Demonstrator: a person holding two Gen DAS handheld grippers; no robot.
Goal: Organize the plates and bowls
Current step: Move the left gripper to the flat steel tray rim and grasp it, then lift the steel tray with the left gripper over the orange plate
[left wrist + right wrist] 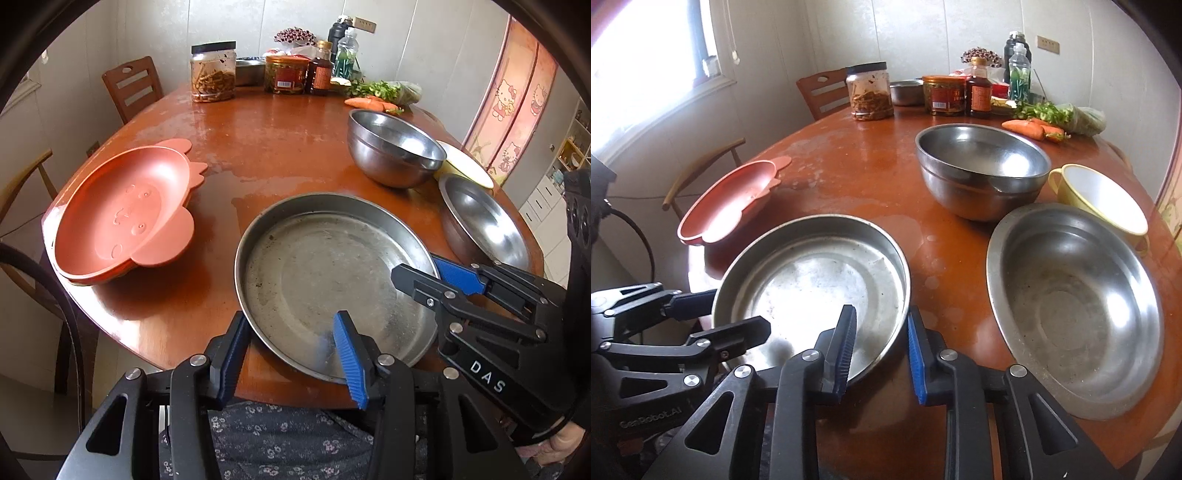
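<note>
target: flat steel pan (pixel 332 280) at the near edge of the bench (pixel 266 147), straight ahead of both claws
left claw: (pixel 295 354) straddles the pan's near rim, one finger outside the wall, one inside over the floor; jaws part closed, pads look short of the metal, so not gripping yet
right claw: (pixel 881 354) straddles the pan's right-hand rim, inner finger over the pan floor, outer finger over the bench; in the left wrist view the jaws sit narrow around the wall, but pad contact can't be confirmed; read as closing in, not clamped
key relation: both claws on the same pan, two points along the near-right arc of the rim; neither is nearer, it looks like a two-handed lift
other dishes: orange plates (pixel 122 210) stacked at the left, well apart; deep steel bowl (pixel 982 173) behind; shallow steel bowl (pixel 1075 302) just right of the pan; yellow cup (pixel 1100 195) beyond it
next, my guess: finish both pinches on the wall, lift level
risk: thin sloped wall, pads could slip; pan overhangs the bench edge slightly
</note>
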